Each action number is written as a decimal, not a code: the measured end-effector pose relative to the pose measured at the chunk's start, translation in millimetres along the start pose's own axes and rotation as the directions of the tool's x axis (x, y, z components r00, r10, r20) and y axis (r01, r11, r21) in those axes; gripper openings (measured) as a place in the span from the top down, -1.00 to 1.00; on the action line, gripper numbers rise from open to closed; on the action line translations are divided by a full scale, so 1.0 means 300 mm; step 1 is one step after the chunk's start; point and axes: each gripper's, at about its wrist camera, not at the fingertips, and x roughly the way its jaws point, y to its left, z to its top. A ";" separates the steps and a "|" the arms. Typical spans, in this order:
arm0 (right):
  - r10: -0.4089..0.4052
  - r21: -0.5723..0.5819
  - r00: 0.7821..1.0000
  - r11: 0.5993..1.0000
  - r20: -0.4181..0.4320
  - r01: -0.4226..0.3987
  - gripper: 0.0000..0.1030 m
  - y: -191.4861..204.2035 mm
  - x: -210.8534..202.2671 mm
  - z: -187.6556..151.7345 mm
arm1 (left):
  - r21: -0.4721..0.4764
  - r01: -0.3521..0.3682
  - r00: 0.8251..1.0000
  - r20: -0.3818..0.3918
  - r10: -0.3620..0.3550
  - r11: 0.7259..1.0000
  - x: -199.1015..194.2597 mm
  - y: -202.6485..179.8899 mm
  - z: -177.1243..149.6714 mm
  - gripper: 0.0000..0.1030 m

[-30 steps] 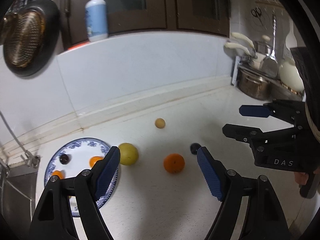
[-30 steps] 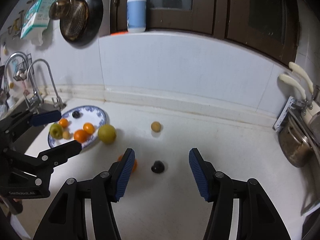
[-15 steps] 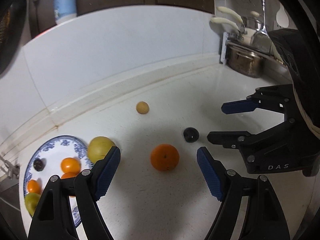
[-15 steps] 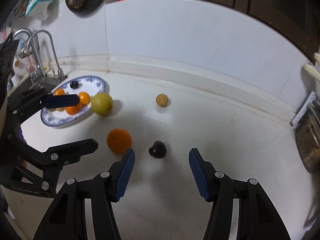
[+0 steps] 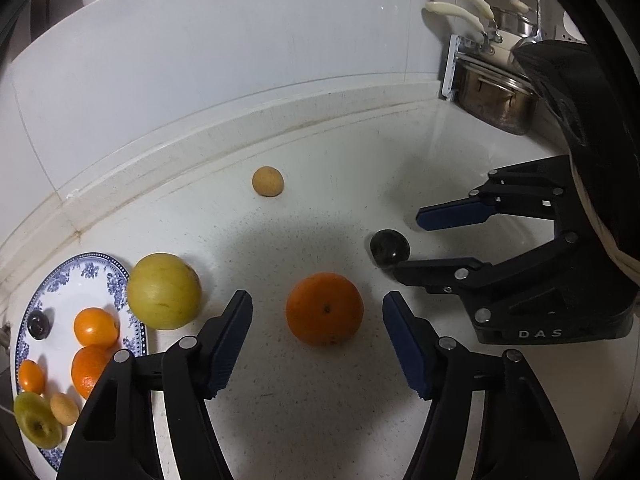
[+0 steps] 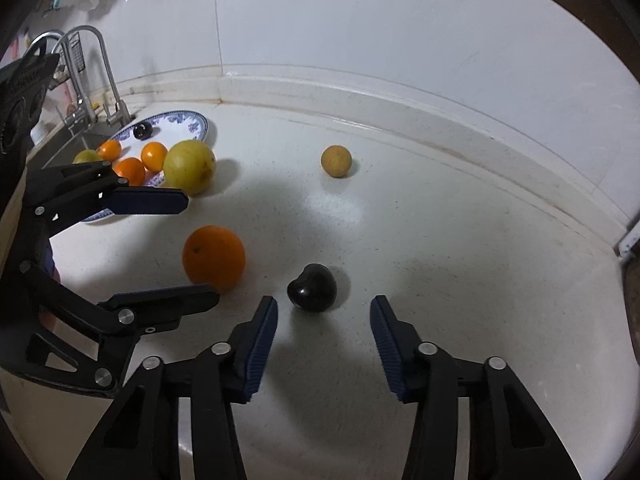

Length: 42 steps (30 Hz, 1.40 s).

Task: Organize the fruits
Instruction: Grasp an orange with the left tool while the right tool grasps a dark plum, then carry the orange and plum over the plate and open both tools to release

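An orange [image 5: 325, 309] lies on the white counter just ahead of my open left gripper [image 5: 317, 320], between its fingertips' line. A dark plum [image 6: 313, 287] lies just ahead of my open right gripper [image 6: 324, 320]; it also shows in the left wrist view [image 5: 389, 249]. A yellow-green fruit [image 5: 164, 296] rests against the blue-patterned plate [image 5: 96, 272], which holds several small fruits. A small tan fruit [image 5: 267, 181] lies farther back. The left gripper also shows in the right wrist view [image 6: 196, 248], around the orange [image 6: 213, 257].
A faucet [image 6: 86, 80] and sink stand at the far left behind the plate [image 6: 192, 122]. A steel pot [image 5: 496, 96] and dish rack stand at the back right. The wall kerb runs along the back of the counter.
Both grippers have moved forward and down toward the counter. The orange and the plum are now much nearer to the fingertips. No fruit has moved.
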 end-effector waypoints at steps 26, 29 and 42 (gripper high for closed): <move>0.058 0.071 0.998 0.996 0.032 -0.061 0.44 -0.012 0.014 0.009 | -0.089 0.015 1.000 0.009 -0.014 0.996 -0.024 0.026 0.000 0.20; 0.053 0.087 0.997 0.995 0.057 -0.058 0.44 -0.004 -0.022 0.007 | -0.101 0.003 1.000 0.028 -0.001 0.995 -0.057 0.025 -0.002 0.20; 0.043 0.097 0.986 0.993 0.161 -0.059 0.44 0.093 -0.185 0.022 | -0.156 -0.048 0.989 0.129 0.069 0.987 -0.253 0.053 -0.043 0.20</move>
